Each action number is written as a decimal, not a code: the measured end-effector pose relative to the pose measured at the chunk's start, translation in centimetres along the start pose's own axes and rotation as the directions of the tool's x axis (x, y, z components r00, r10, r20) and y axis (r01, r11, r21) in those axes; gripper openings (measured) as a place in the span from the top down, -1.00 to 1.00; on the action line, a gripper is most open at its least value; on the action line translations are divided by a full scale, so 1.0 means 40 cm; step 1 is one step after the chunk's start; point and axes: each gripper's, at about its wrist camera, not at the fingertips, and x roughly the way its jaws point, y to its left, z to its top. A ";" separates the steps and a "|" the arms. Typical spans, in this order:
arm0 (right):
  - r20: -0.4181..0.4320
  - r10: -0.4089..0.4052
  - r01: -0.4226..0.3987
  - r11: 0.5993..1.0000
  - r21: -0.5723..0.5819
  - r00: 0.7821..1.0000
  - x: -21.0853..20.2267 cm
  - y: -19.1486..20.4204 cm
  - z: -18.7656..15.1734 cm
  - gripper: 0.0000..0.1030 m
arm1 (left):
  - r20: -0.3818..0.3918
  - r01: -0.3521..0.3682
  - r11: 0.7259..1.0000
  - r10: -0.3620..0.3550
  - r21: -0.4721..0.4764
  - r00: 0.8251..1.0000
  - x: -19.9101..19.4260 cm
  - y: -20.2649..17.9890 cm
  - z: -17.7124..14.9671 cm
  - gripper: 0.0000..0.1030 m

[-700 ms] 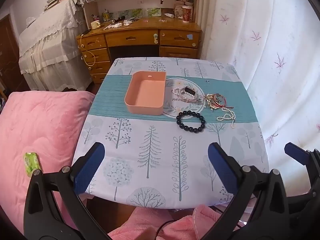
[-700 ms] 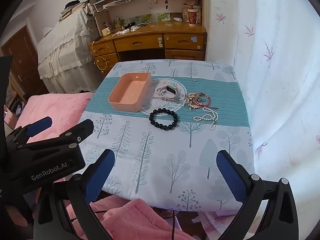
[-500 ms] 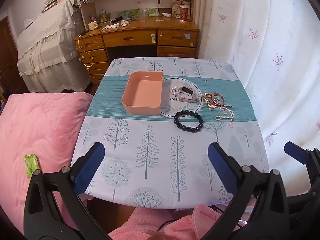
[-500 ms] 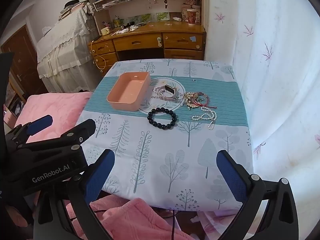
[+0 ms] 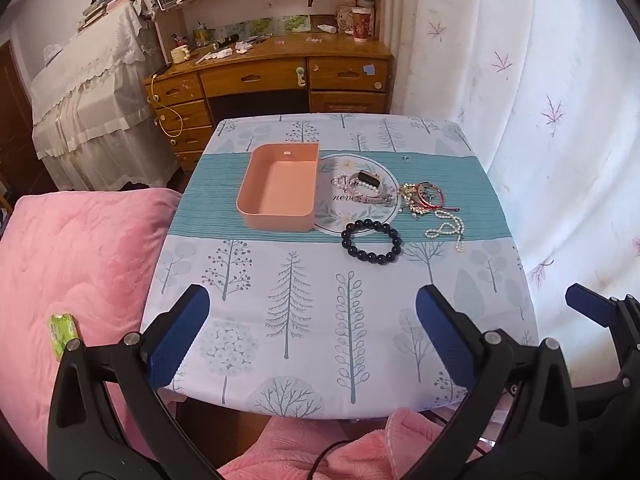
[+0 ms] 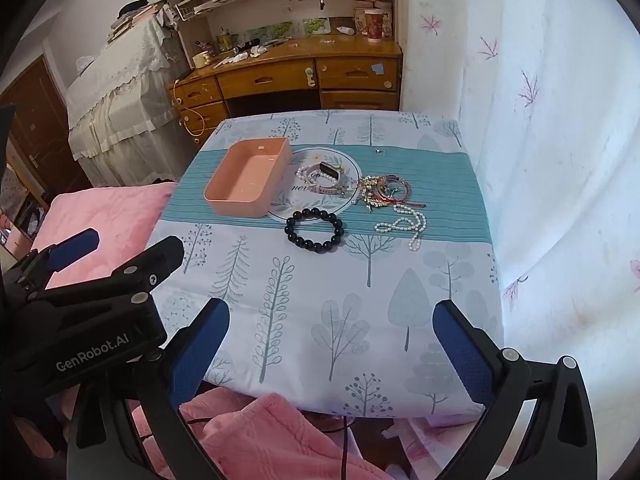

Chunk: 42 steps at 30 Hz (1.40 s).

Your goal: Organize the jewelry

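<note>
Left gripper and right gripper hover wide apart, empty, over the near desk edge; far off, a black bead bracelet lies right of a pink tray.

Left gripper, right gripper: black plastic frames, silver screws, blue ribbed pads on both fingers; white "GenRobot.AI" lettering on left unit; thin black cable beneath
</note>
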 end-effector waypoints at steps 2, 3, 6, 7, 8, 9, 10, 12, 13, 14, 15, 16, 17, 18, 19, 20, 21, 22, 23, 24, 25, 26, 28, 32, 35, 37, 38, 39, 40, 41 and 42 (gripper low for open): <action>-0.003 -0.001 0.001 1.000 0.004 1.000 0.003 -0.005 0.000 -1.00 | -0.001 0.001 1.000 -0.001 0.002 1.000 -0.001 0.002 0.000 -0.99; -0.004 0.000 0.000 1.000 0.006 1.000 0.003 -0.007 0.001 -1.00 | -0.002 0.000 1.000 0.000 0.003 1.000 0.006 -0.004 0.000 -0.99; -0.003 -0.002 0.002 1.000 0.004 1.000 0.003 -0.005 -0.002 -1.00 | -0.004 0.001 1.000 -0.001 0.003 1.000 0.008 -0.005 0.000 -0.99; -0.003 -0.002 0.002 1.000 0.004 1.000 0.003 -0.005 -0.003 -1.00 | -0.005 0.002 1.000 -0.002 0.003 1.000 0.008 -0.004 0.001 -0.99; -0.003 -0.002 0.002 1.000 0.004 1.000 0.003 -0.005 -0.004 -1.00 | -0.005 0.001 1.000 -0.001 0.005 1.000 0.007 -0.009 0.001 -0.99; -0.002 -0.002 0.002 1.000 0.003 1.000 0.003 -0.003 -0.005 -1.00 | -0.006 0.001 1.000 -0.001 0.005 1.000 0.007 -0.009 0.001 -0.99; -0.003 -0.002 0.002 1.000 0.003 1.000 0.004 -0.005 -0.005 -1.00 | -0.006 0.002 1.000 -0.002 0.006 1.000 0.007 -0.009 0.001 -0.99; -0.002 -0.003 0.003 1.000 0.003 1.000 0.004 -0.004 -0.006 -1.00 | -0.007 0.003 1.000 -0.003 0.006 1.000 0.007 -0.009 0.001 -0.99; -0.001 -0.003 0.003 1.000 0.003 1.000 0.004 -0.004 -0.006 -1.00 | -0.008 0.003 1.000 -0.003 0.007 1.000 0.007 -0.009 0.002 -0.99; -0.001 -0.003 0.003 1.000 0.002 1.000 0.004 -0.004 -0.006 -1.00 | -0.009 0.004 1.000 -0.004 0.007 1.000 0.008 -0.008 0.002 -0.99; -0.001 -0.004 0.004 1.000 0.001 1.000 0.004 -0.002 -0.006 -1.00 | -0.010 0.005 1.000 -0.005 0.007 1.000 0.009 -0.008 0.002 -0.99; -0.002 -0.004 0.004 1.000 0.002 1.000 0.005 -0.005 -0.006 -1.00 | -0.007 0.002 1.000 -0.002 0.006 1.000 0.011 -0.011 -0.002 -0.99; -0.002 -0.004 0.004 1.000 0.002 1.000 0.005 -0.005 -0.005 -1.00 | -0.009 0.002 1.000 -0.002 0.006 1.000 0.012 -0.012 -0.002 -0.99; -0.001 -0.004 0.004 1.000 0.001 1.000 0.005 -0.003 -0.006 -1.00 | -0.009 0.004 1.000 -0.004 0.006 1.000 0.012 -0.012 -0.002 -0.99; -0.002 -0.004 0.004 1.000 0.001 1.000 0.005 -0.005 -0.006 -1.00 | -0.009 0.005 1.000 -0.005 0.007 1.000 0.012 -0.013 -0.003 -0.99; -0.001 -0.003 0.003 1.000 0.001 1.000 0.005 -0.004 -0.005 -1.00 | -0.008 0.005 1.000 -0.005 0.007 1.000 0.012 -0.013 -0.004 -0.99; -0.001 -0.003 0.003 1.000 0.001 1.000 0.006 -0.004 -0.005 -1.00 | -0.008 0.006 1.000 -0.006 0.008 1.000 0.011 -0.014 -0.004 -0.99; -0.002 -0.004 0.004 1.000 0.001 1.000 0.006 -0.004 -0.005 -1.00 | -0.012 0.005 1.000 -0.005 0.008 1.000 0.018 -0.015 0.001 -0.99; -0.002 -0.003 0.003 1.000 0.001 1.000 0.006 -0.004 -0.005 -1.00 | -0.013 0.005 1.000 -0.005 0.009 1.000 0.020 -0.016 0.001 -0.99; -0.002 -0.002 0.002 1.000 0.001 1.000 0.006 -0.004 -0.005 -1.00 | -0.013 0.006 1.000 -0.005 0.010 1.000 0.021 -0.016 0.001 -0.99; -0.004 -0.003 0.003 1.000 0.001 1.000 0.007 -0.005 -0.005 -1.00 | -0.014 0.006 1.000 -0.006 0.010 1.000 0.023 -0.017 0.000 -0.99; -0.003 -0.003 0.003 1.000 0.000 1.000 0.006 -0.003 -0.005 -1.00 | -0.012 0.005 1.000 -0.005 0.008 1.000 0.020 -0.016 0.000 -0.99; -0.005 -0.004 0.004 1.000 0.002 1.000 0.007 -0.009 -0.007 -1.00 | -0.012 0.006 1.000 -0.006 0.009 1.000 0.023 -0.017 -0.001 -0.99; -0.007 -0.004 0.004 1.000 0.003 1.000 0.015 -0.014 -0.012 -1.00 | -0.013 0.007 1.000 -0.007 0.011 1.000 0.029 -0.017 -0.004 -0.99; -0.008 -0.004 0.004 1.000 0.003 1.000 0.015 -0.014 -0.013 -1.00 | -0.014 0.008 1.000 -0.007 0.010 1.000 0.031 -0.019 -0.004 -0.99; -0.010 -0.006 0.006 1.000 0.003 1.000 0.015 -0.014 -0.015 -1.00 | -0.013 0.005 1.000 -0.005 0.008 1.000 0.024 -0.019 0.001 -0.99; -0.011 -0.006 0.006 1.000 0.004 1.000 0.019 -0.016 -0.017 -1.00 | -0.014 0.005 1.000 -0.005 0.009 1.000 0.026 -0.020 0.001 -0.99; -0.012 -0.007 0.007 1.000 0.005 1.000 0.020 -0.019 -0.020 -1.00 | -0.015 0.005 1.000 -0.004 0.009 1.000 0.028 -0.021 0.000 -0.99; -0.011 -0.006 0.006 1.000 0.003 1.000 0.019 -0.016 -0.017 -1.00 | -0.015 0.004 1.000 -0.004 0.009 1.000 0.029 -0.021 -0.001 -0.99; -0.010 -0.005 0.005 1.000 0.004 1.000 0.020 -0.016 -0.017 -1.00 | -0.013 0.004 1.000 -0.004 0.008 1.000 0.026 -0.020 0.000 -0.99; -0.011 -0.006 0.006 1.000 0.003 1.000 0.020 -0.016 -0.017 -1.00 | -0.013 0.004 1.000 -0.003 0.007 1.000 0.024 -0.019 0.000 -0.99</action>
